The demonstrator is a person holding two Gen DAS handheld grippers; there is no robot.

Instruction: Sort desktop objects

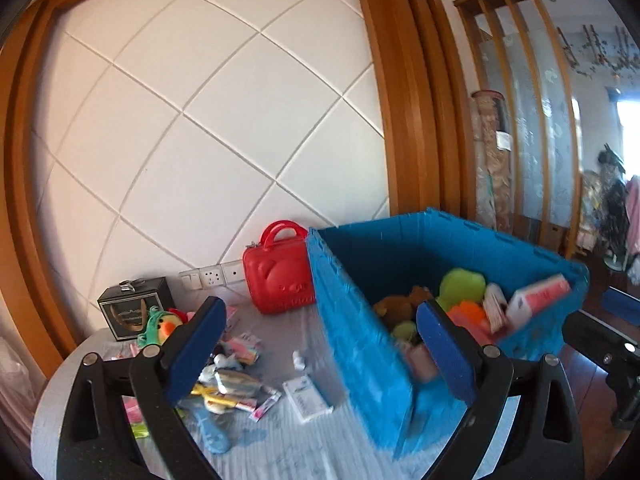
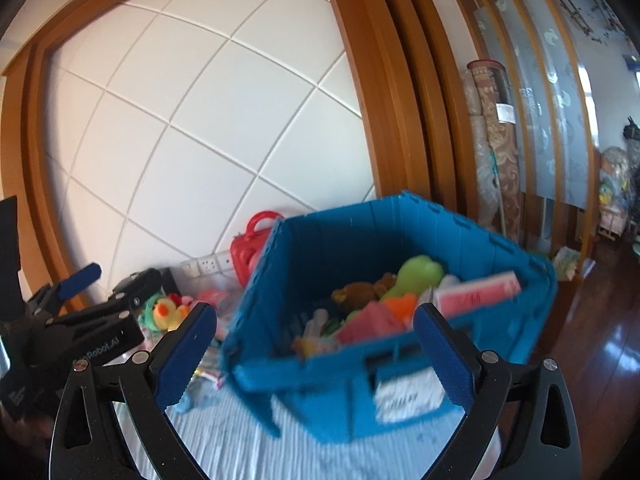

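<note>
Two grippers face a round tabletop (image 1: 280, 444) under a pale striped cloth, pushed against a white panelled wall. Largest on it is a blue plastic crate (image 1: 360, 344), standing at the right edge and already heaped with sorted things: a green plush toy (image 1: 460, 284), a brown plush toy (image 1: 396, 306), an orange item (image 1: 466, 314) and a pink-and-white box (image 1: 540, 296) leaning on the crate's right wall. Behind the crate's left corner, at the far edge by the wall sockets, a red carry case (image 1: 278, 272) stands upright. A black gift box (image 1: 134, 308) sits at the far left edge, with a duck plush (image 1: 162, 326) in a green hood just beside it. Loose small items (image 1: 232, 384) still lie scattered across the middle and left of the tabletop: packets, a blue comb-like piece and a white carton (image 1: 306, 398) just beside the crate's near left wall.

The left gripper (image 1: 320, 352) has its jaws spread wide with nothing gripped; one blue pad sits over the scattered items, the other in front of the crate. The right gripper (image 2: 316, 354) is likewise spread wide and empty, framing the crate's near wall and its white label (image 2: 408, 398). The frames are blurred.
</note>
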